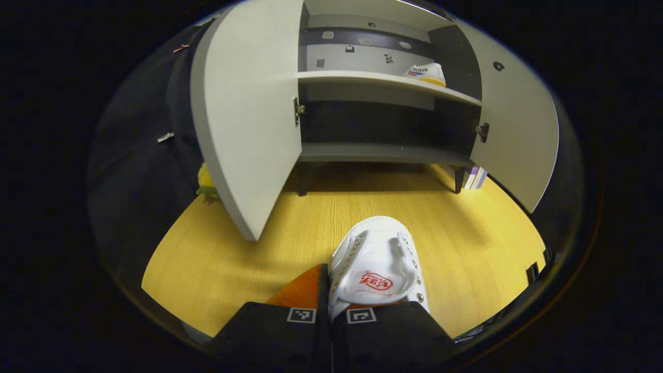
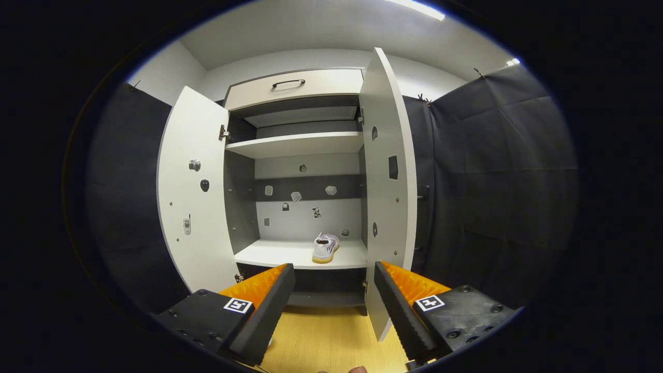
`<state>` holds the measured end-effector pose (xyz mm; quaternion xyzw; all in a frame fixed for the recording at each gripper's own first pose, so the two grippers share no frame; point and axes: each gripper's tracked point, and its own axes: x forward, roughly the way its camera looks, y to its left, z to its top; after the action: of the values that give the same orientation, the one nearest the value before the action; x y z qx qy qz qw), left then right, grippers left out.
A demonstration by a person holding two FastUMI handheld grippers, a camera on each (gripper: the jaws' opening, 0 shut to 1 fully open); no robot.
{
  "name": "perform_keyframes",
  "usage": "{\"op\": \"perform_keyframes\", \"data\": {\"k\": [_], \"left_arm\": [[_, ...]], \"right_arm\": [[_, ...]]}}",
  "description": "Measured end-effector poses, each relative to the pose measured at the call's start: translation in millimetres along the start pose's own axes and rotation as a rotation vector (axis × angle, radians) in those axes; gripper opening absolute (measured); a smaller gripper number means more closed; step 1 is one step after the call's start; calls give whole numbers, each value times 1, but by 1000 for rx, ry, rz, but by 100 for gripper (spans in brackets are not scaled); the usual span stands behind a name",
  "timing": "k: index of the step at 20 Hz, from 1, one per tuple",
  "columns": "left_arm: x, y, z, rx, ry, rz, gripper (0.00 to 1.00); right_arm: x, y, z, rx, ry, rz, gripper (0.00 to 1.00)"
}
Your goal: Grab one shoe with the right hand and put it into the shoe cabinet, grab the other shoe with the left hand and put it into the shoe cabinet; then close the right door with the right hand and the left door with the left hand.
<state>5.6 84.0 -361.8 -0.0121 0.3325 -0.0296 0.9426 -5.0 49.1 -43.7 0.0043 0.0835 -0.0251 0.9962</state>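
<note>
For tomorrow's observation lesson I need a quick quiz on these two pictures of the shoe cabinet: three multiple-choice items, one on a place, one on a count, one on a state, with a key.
1. Where does the shoe already put away sit?
A. on the floor in front of the cabinet
B. on a shelf inside the cabinet
C. in the top drawer

2. How many cabinet doors stand open?
A. none
B. one
C. two

3. What is the left hand-held gripper doing?
A. gripping a white shoe
B. open and holding nothing
C. pushing a door shut

Key: 1 B, the shoe rests on the shelf near its right side. 2 C, both the left door and the right door are swung out. 3 A, its fingers are closed on the shoe's edge above the wooden floor.
</note>
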Motion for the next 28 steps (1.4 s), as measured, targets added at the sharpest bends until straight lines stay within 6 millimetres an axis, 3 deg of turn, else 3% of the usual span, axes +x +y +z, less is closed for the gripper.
{"op": "perform_keyframes", "data": {"k": [3,6,9,12,16,21,24,28], "left_arm": [[-30,-6,41,-38,-19,25,7],[-50,-17,102,-20,-81,47,7],[-58,-36,168,-87,-133,21,7],[-55,-39,233,-101,-199,52,7],[-29,-40,304,-139,-229,96,7],[19,-40,380,-134,-248,149,7],[55,-45,413,-129,-244,168,7],[111,-44,438,-108,-201,224,7]], "right_arm": [[-2,-6,0,12,0,-6,98],[0,-12,-1,29,1,-4,98],[2,-23,-4,5,3,-3,98],[5,-33,-3,4,9,6,98],[14,-51,-4,27,14,4,98],[29,-70,-8,48,26,15,99],[34,-77,-13,48,33,34,99],[41,-78,-24,53,47,56,99]]}}
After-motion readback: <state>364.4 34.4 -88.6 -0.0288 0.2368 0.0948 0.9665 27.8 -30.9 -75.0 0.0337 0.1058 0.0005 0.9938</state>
